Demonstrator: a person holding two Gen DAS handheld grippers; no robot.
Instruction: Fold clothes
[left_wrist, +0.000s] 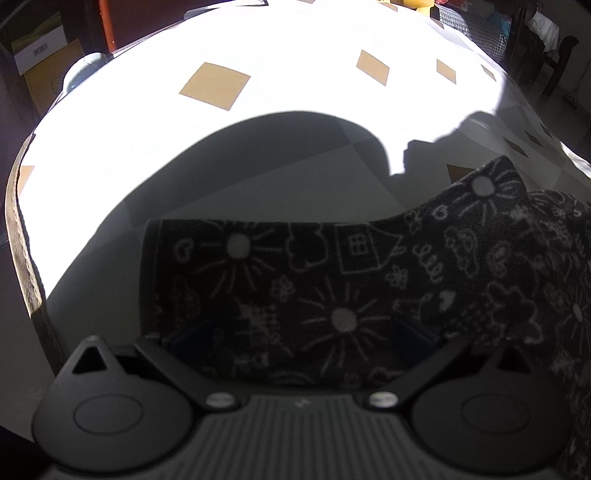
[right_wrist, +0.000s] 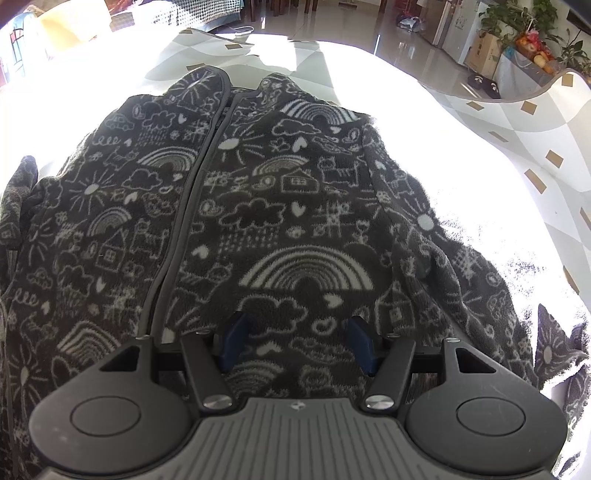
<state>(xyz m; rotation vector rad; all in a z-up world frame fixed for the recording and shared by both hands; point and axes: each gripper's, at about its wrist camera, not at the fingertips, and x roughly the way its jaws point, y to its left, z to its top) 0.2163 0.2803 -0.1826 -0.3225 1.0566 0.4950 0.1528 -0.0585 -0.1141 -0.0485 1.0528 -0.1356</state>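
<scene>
Both tongs, left (left_wrist: 299, 338) and right (right_wrist: 295, 341), are hovering released over the jacket (right_wrist: 258, 206), seemingly lining up to fold.

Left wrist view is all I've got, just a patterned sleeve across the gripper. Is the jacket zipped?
Observer: Yes, the jacket lies front up, its zipper closed along the body.
Operator: Where's the right gripper?
Observer: The right gripper is over the lower front, right of the zipper, jaws open.
Operator: And the collar?
Observer: The collar lies at the far end, on the sunlit table.
</scene>
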